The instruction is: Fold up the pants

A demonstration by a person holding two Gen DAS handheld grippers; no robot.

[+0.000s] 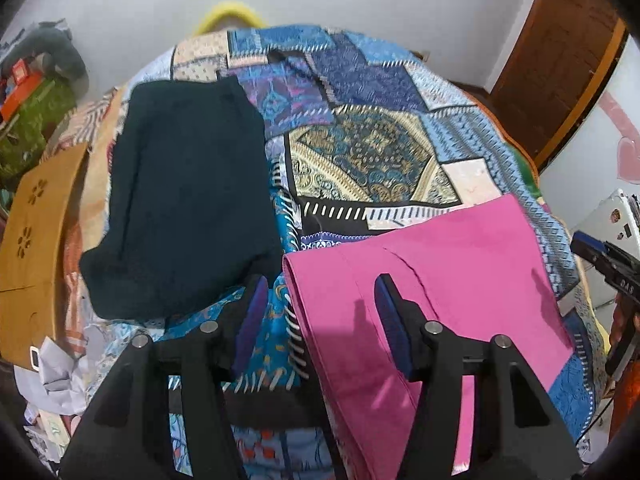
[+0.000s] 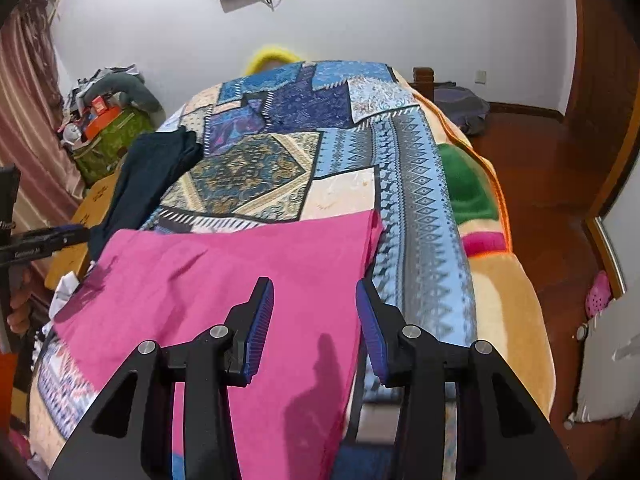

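Observation:
Pink pants (image 1: 448, 280) lie folded flat on the patterned bedspread (image 1: 360, 148), near the front right in the left wrist view. My left gripper (image 1: 320, 288) is open and empty, hovering over the pants' left edge. In the right wrist view the pink pants (image 2: 240, 280) fill the front middle. My right gripper (image 2: 316, 292) is open and empty over their right part. The right gripper shows at the far right of the left wrist view (image 1: 608, 264), and the left gripper at the far left of the right wrist view (image 2: 44, 240).
A dark folded garment (image 1: 188, 200) lies on the bed's left side, also in the right wrist view (image 2: 148, 176). A brown cardboard piece (image 1: 36, 240) lies left of the bed. Clutter and a green bag (image 2: 112, 140) stand at the left. Wooden floor (image 2: 540, 200) runs right of the bed.

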